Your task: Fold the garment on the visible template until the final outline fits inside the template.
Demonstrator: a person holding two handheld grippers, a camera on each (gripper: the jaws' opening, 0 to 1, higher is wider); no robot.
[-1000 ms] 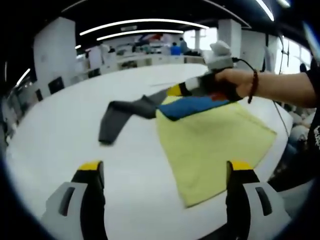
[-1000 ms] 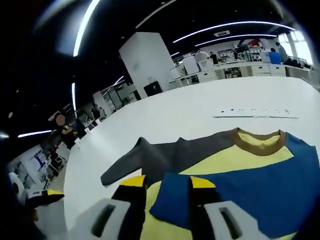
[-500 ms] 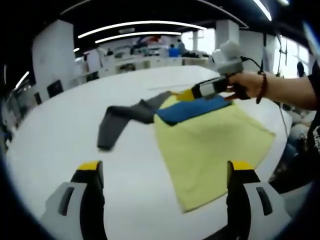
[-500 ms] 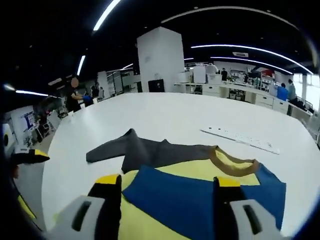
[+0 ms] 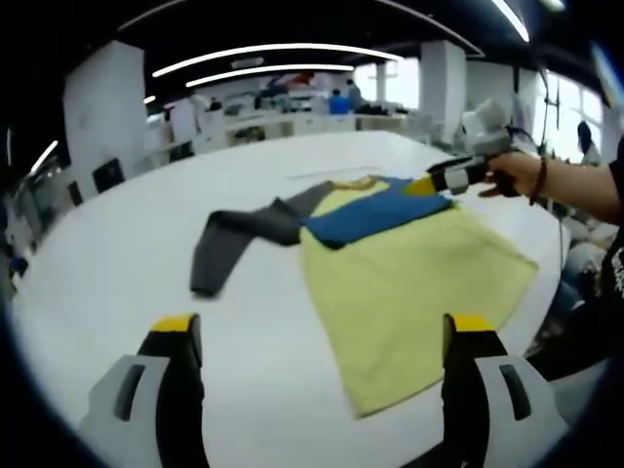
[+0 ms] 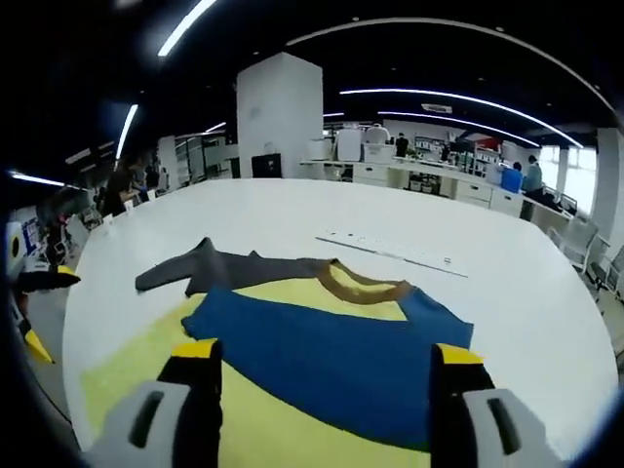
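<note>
Left gripper view — left claw (image 5: pixel 322 336) spread over table (image 5: pixel 117 244); right claw (image 6: pixel 322 366) spread above garment (image 6: pixel 322 361).

In the left gripper view the garment (image 5: pixel 390 253) lies on the table (image 5: pixel 117 263), its body nearest that view's own jaws and one sleeve (image 5: pixel 229 239) stretched out to the left, while the other gripper (image 5: pixel 429 185) hangs at the garment's far right edge, held by a hand (image 5: pixel 517 175). In the right gripper view the garment (image 6: pixel 322 346) lies just ahead of the spread jaws, its collar (image 6: pixel 361 286) on the far side, the sleeve (image 6: pixel 210 270) running off to the left, and a strip (image 6: pixel 390 253) lying on the table (image 6: pixel 526 292) behind the collar.
</note>
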